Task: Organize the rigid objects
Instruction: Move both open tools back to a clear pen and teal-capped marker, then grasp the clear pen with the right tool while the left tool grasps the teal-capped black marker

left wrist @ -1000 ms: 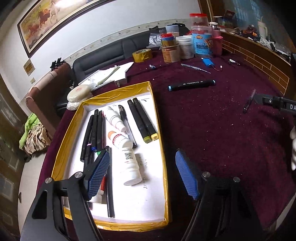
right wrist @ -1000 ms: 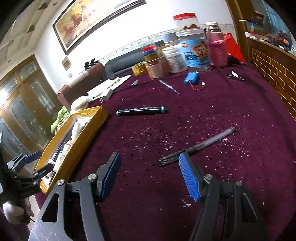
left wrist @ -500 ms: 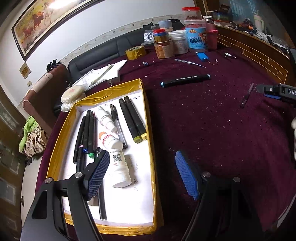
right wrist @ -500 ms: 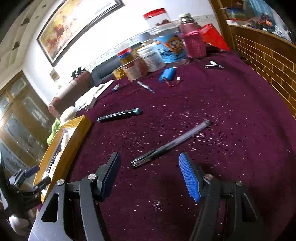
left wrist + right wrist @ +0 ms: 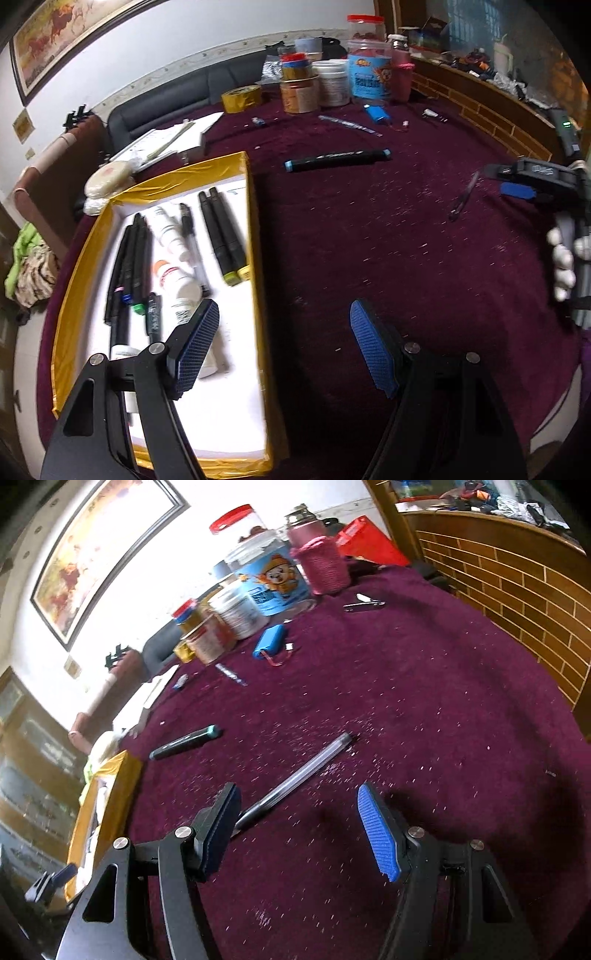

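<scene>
From the left wrist, the left gripper (image 5: 284, 345) hangs with jaws spread and empty over the right edge of the gold-rimmed tray (image 5: 255, 236) of markers and bottles. From the right wrist, the right gripper (image 5: 299, 827) (also spread, gripping nothing) hovers beside the clear pen (image 5: 295, 779) lying on the maroon cloth (image 5: 424, 701), its dark tip passing behind the left pad.
</scene>
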`<action>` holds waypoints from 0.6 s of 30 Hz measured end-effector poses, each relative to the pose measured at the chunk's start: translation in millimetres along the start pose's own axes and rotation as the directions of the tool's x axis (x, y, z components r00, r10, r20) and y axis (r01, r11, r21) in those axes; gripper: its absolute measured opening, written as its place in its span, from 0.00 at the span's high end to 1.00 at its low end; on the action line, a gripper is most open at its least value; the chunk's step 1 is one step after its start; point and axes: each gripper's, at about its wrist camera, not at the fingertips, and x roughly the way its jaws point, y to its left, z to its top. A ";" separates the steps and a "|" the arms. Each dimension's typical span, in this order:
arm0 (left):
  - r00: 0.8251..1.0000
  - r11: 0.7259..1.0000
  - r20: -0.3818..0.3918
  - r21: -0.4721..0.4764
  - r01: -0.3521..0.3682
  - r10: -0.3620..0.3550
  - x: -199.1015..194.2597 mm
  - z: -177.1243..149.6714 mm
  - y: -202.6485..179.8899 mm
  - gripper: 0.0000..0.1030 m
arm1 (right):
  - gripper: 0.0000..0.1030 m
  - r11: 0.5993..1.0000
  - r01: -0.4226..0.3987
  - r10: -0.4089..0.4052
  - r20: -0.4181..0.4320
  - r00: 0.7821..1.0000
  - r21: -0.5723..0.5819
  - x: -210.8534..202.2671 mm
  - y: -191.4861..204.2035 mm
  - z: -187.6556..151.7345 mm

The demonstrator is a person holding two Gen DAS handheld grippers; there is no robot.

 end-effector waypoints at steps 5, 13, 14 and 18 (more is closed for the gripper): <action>0.993 0.993 -0.005 -0.020 0.116 -0.116 4.8 16.2 -6.2 0.29 | 0.41 0.997 0.075 -0.076 -0.034 0.996 -0.029 25.7 15.1 14.0; 0.989 0.982 0.016 0.127 0.143 -0.146 53.7 100.3 -23.6 0.29 | 0.42 0.963 0.227 -0.242 -0.090 0.966 -0.144 62.3 53.6 21.0; 0.989 0.978 0.017 0.153 0.145 -0.149 64.6 110.9 -27.1 0.29 | 0.45 0.962 0.234 -0.248 -0.090 0.965 -0.141 63.3 55.6 20.6; 0.991 0.963 -0.009 0.238 0.129 -0.131 108.3 137.6 -40.7 0.29 | 0.71 0.951 0.257 -0.273 -0.081 0.959 -0.173 62.8 59.1 16.9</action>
